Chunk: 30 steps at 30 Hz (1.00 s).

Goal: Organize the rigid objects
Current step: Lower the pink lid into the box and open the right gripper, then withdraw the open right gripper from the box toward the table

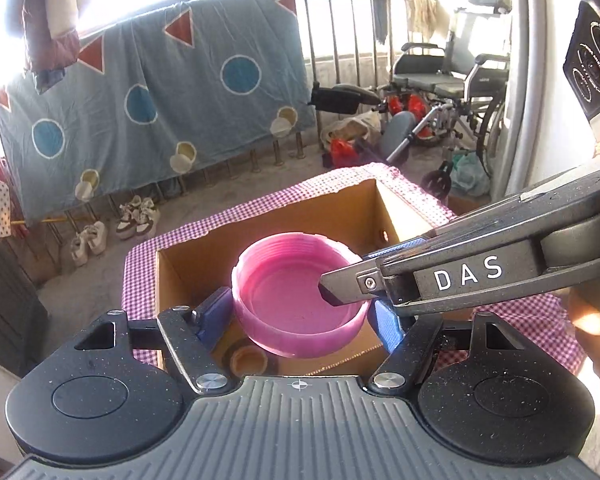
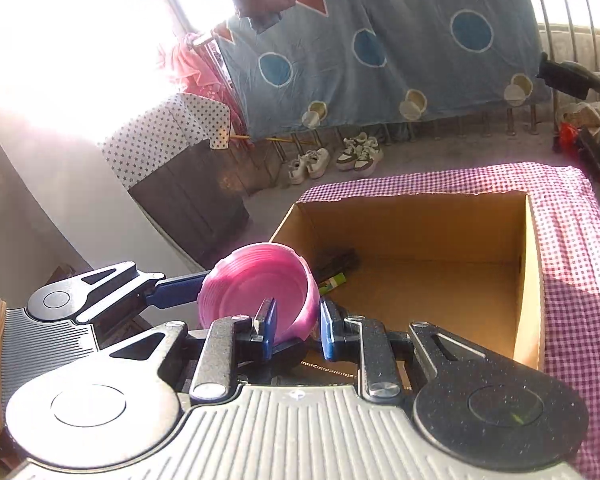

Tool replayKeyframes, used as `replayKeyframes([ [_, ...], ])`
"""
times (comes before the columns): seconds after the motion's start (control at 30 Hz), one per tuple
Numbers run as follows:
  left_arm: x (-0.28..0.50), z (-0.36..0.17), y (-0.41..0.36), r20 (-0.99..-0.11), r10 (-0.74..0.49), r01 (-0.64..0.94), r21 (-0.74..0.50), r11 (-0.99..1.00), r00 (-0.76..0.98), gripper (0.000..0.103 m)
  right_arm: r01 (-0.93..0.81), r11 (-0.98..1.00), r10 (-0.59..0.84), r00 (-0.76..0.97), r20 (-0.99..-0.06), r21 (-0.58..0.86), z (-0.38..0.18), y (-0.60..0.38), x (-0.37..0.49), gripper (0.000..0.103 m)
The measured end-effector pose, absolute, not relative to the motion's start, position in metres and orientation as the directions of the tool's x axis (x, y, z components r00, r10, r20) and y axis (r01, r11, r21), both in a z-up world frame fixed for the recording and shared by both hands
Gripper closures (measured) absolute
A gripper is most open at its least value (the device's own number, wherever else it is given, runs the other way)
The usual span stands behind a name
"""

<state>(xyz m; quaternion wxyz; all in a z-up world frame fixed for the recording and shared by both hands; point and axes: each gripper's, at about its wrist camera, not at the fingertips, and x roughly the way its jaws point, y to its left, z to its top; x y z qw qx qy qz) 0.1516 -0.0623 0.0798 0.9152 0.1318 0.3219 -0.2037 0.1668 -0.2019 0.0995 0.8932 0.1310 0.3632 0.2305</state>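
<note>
Both grippers are holding the pink bowl (image 1: 300,300) above the cardboard box (image 1: 284,216): the left gripper (image 1: 300,316) is spanning its outer sides with its jaws spread wide around it, while the right gripper (image 2: 296,320) is pinching the bowl's rim, one pad inside, one outside. With two grips sharing one rigid bowl, any mismatch between the hands is risking twisting it loose, and an early release could be dropping it onto the items lying in the box, or tipping it outside

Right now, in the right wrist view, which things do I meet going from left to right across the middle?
Left gripper → pink bowl → cardboard box → checkered cloth.
</note>
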Motion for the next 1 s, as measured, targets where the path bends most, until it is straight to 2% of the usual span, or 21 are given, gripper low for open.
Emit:
replayKeyframes([
  [0.2,0.238,0.054,-0.067,-0.809,-0.254,0.457,0.02,0.889,0.53,0.03,-0.251,0.851,0.524,0.483,-0.702,0.462,0.067,-0.204,0.263,0.078],
  [0.4,0.301,0.011,-0.069,-0.906,-0.202,0.417,-0.03,0.908,0.373,0.03,-0.155,0.839,0.541,0.339,-0.77,0.522,0.01,-0.208,0.34,0.079],
  [0.53,0.323,-0.011,-0.069,-0.929,-0.186,0.386,-0.051,0.921,0.321,0.03,-0.109,0.839,0.539,0.292,-0.79,0.533,-0.021,-0.208,0.375,0.079],
  [0.7,0.338,-0.026,-0.074,-0.94,-0.139,0.37,-0.015,0.929,0.311,0.03,-0.086,0.84,0.537,0.276,-0.797,0.536,-0.049,-0.208,0.401,0.078],
  [1.0,0.349,-0.031,-0.08,-0.937,-0.129,0.358,-0.005,0.934,0.323,0.026,-0.059,0.824,0.553,0.304,-0.776,0.564,-0.068,-0.207,0.42,0.076],
])
